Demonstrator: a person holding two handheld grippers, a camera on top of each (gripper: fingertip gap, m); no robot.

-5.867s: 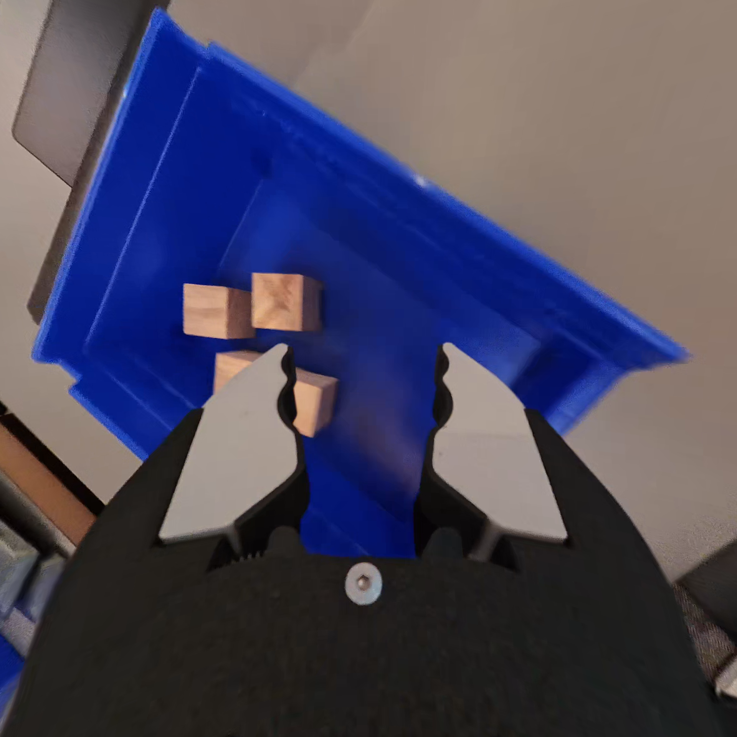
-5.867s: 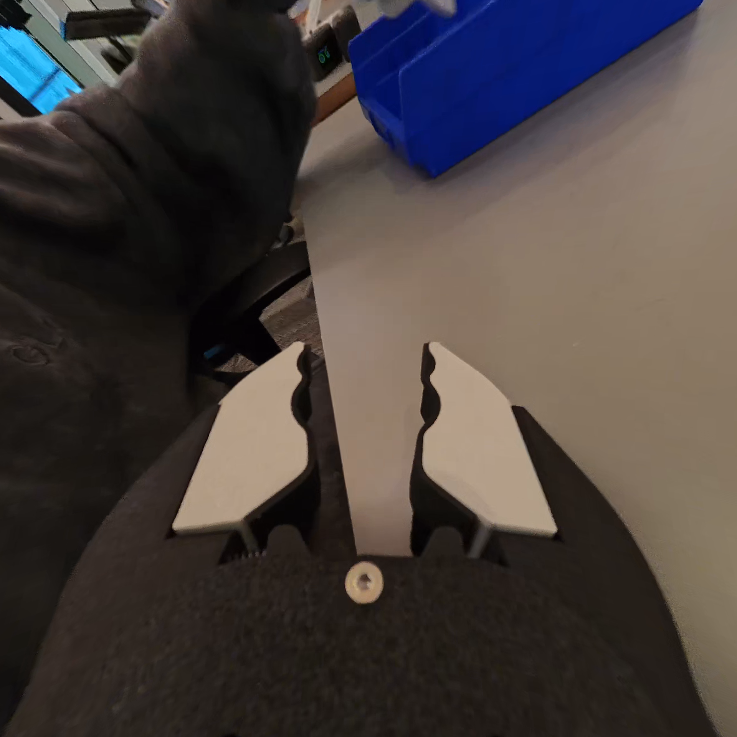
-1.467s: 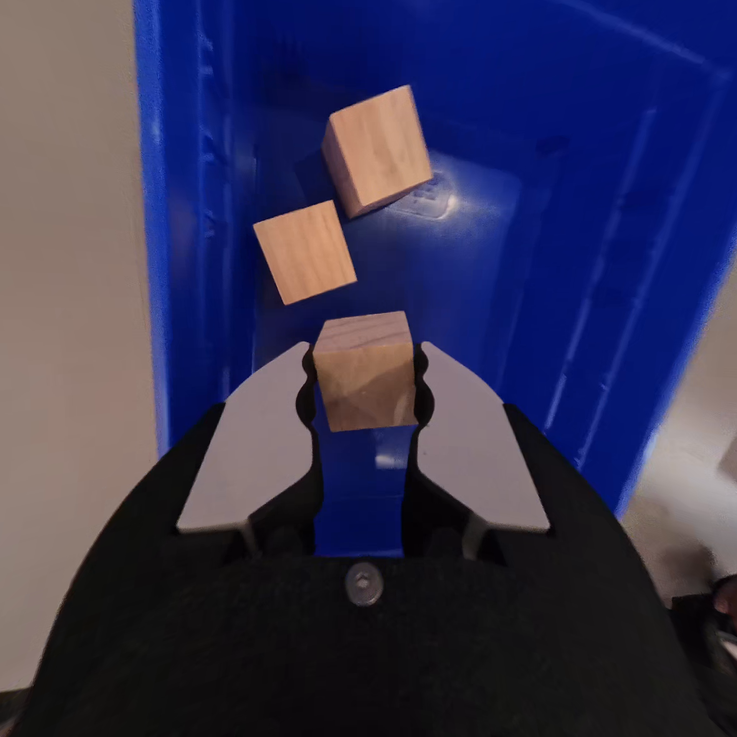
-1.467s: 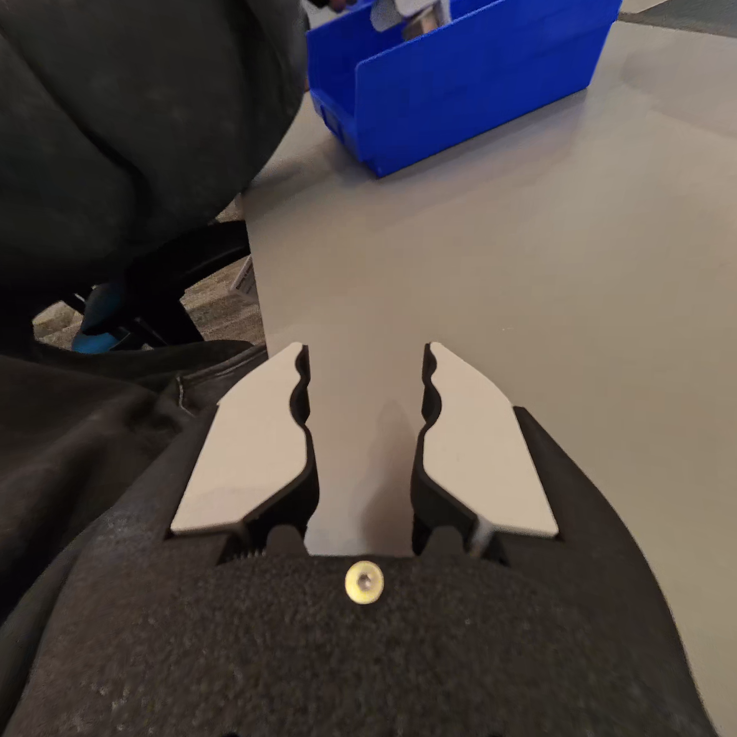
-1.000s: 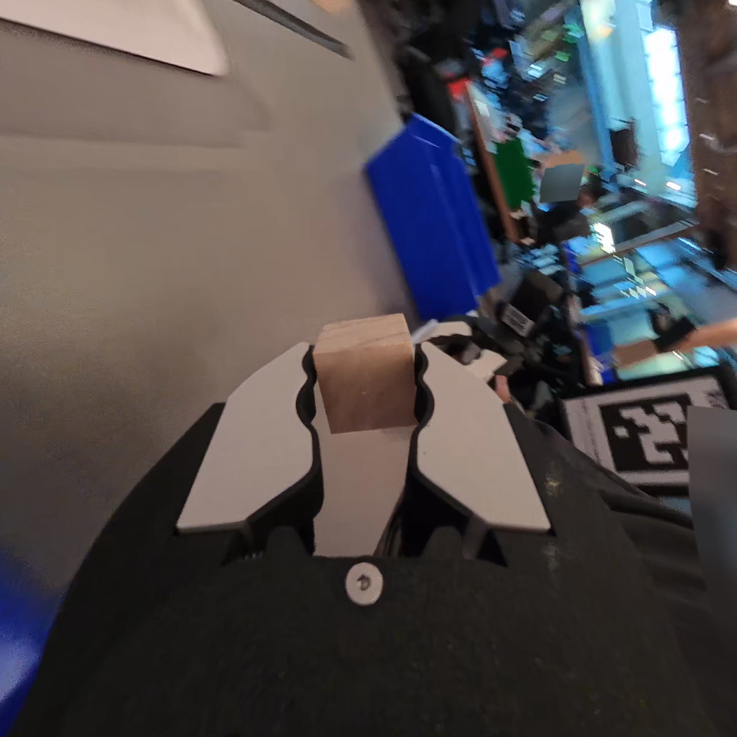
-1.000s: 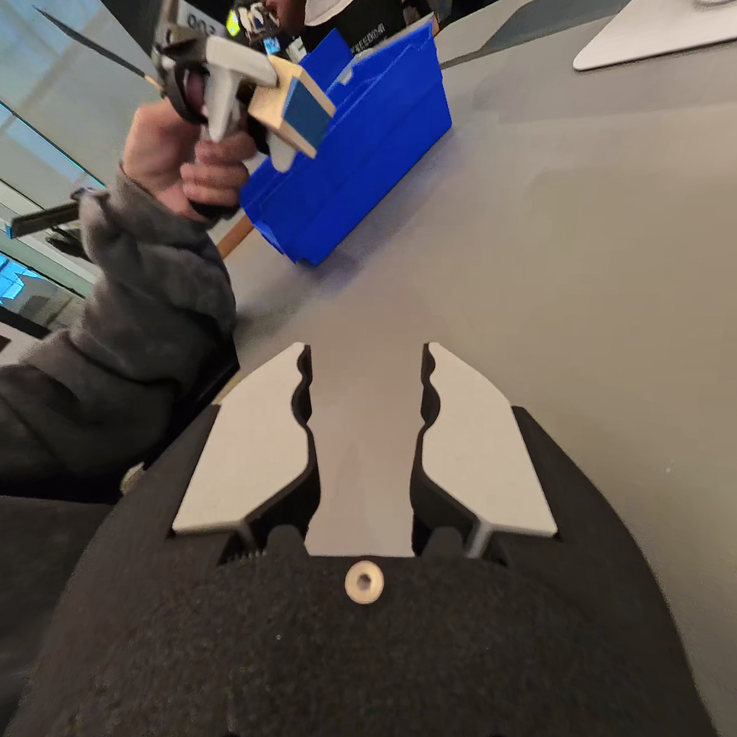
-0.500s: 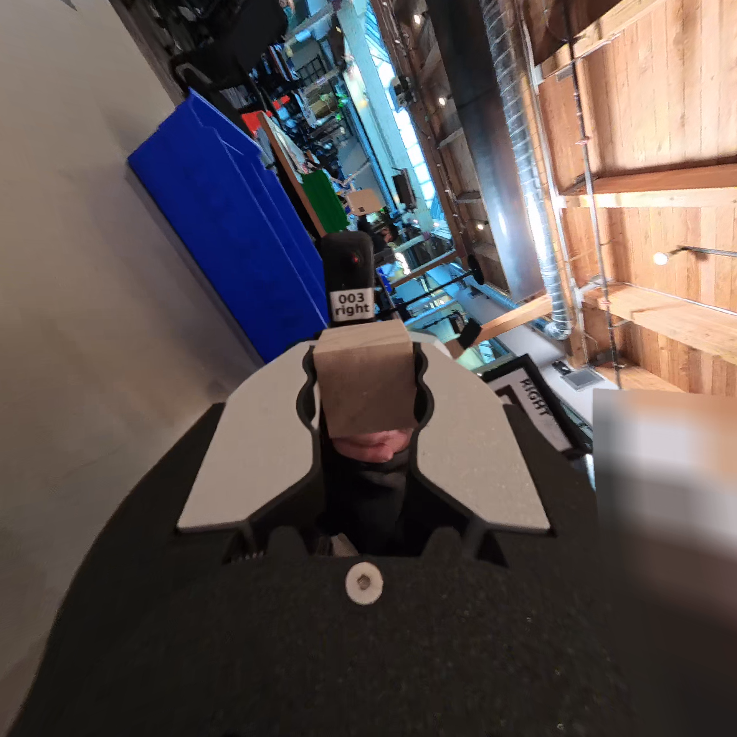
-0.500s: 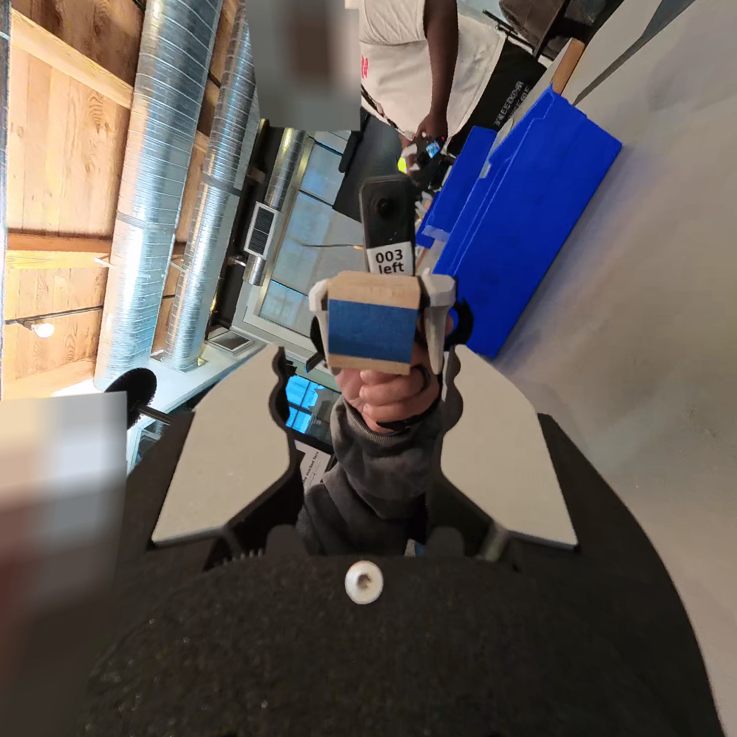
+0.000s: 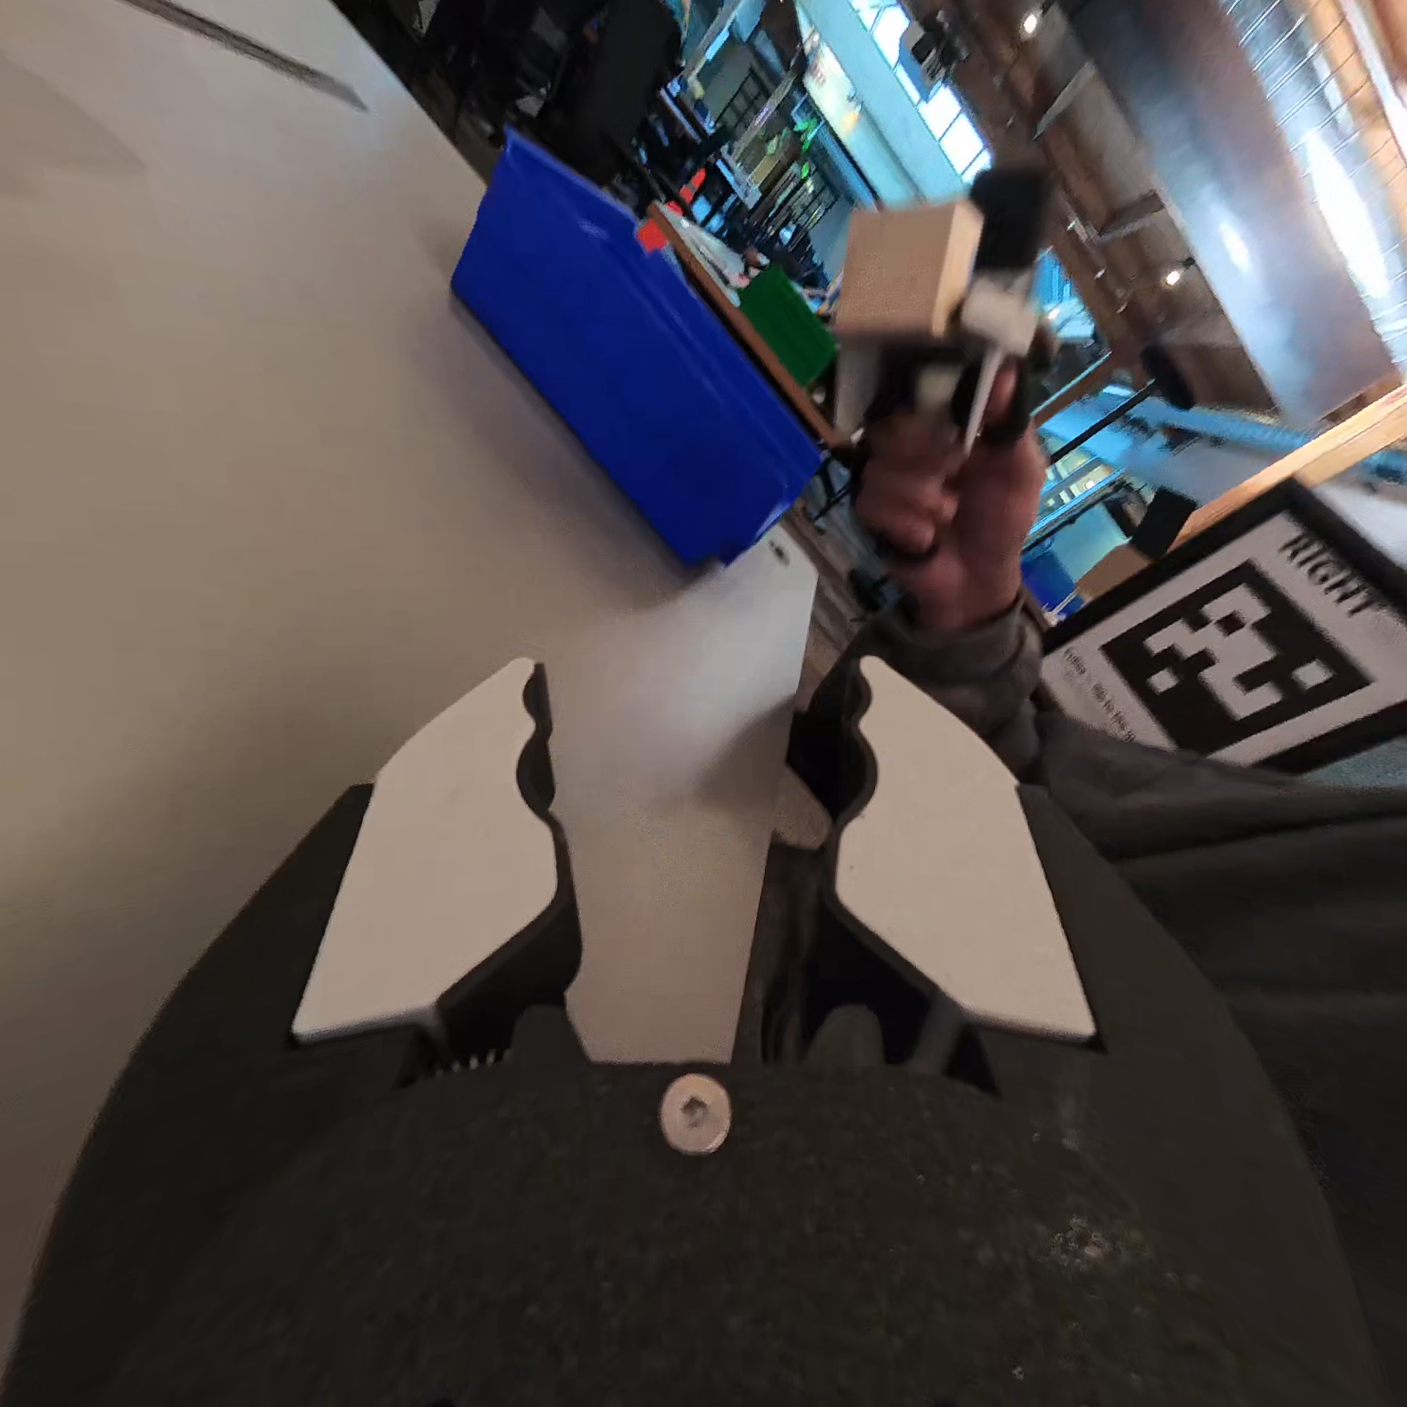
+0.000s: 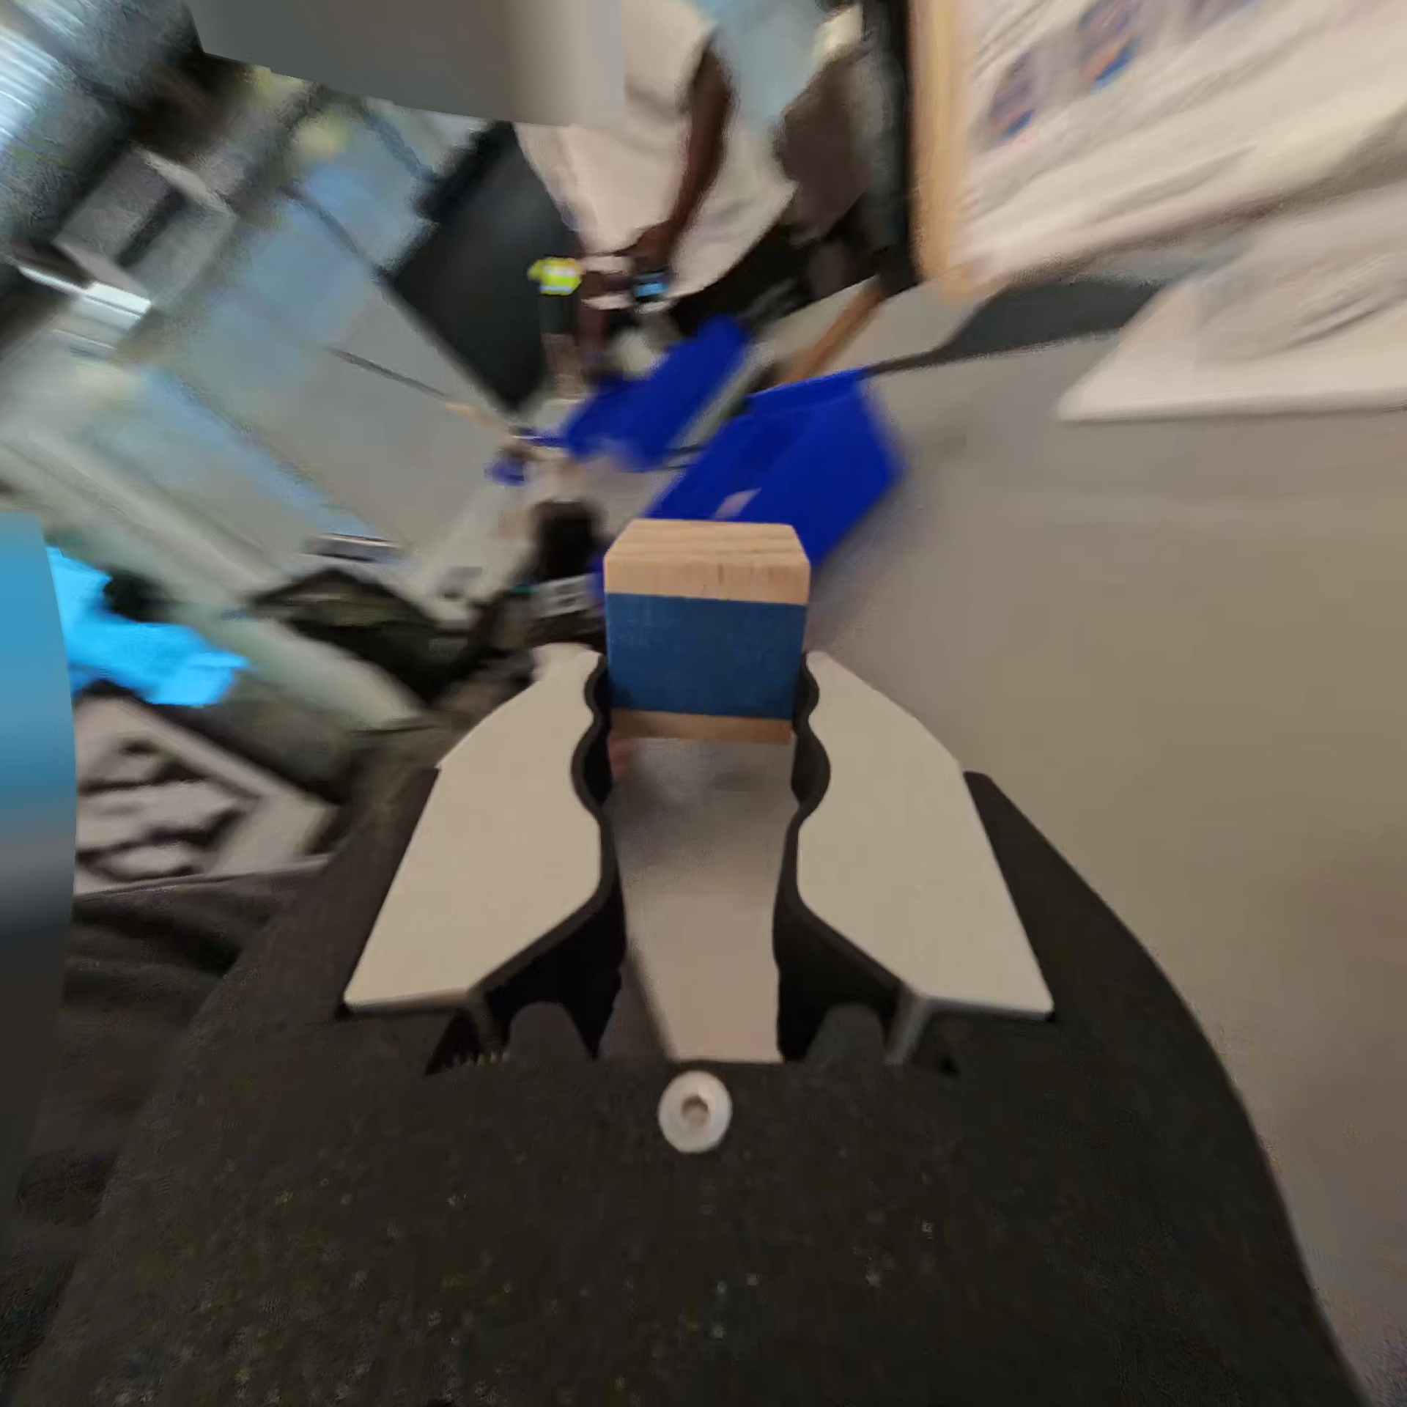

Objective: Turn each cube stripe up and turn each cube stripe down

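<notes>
The wooden cube [image 10: 705, 636] is now held between the fingertips of the right gripper [image 10: 705, 704], above the grey table [image 10: 1142, 647], with its blue stripe [image 10: 705, 656] turned toward the right wrist camera. Half a second ago it was clamped in the left gripper [image 9: 697, 712], so a hand-over between the two grippers has just been made. The left gripper is seen wide and empty, only the table surface showing between its fingers. In the left wrist view the same cube appears farther off, raised in the air by the right gripper, under which the person's hand [image 9: 948, 525] and a grey sleeve [image 9: 982, 670] are seen; from this side only plain wood is visible. The blue bin [image 9: 624, 365], from which the cube was taken, stands on the table well apart from both grippers. By this change of grip the cube is probably re-oriented, so that it can be set down with the stripe on the wanted side; the placing itself is not yet done.
</notes>
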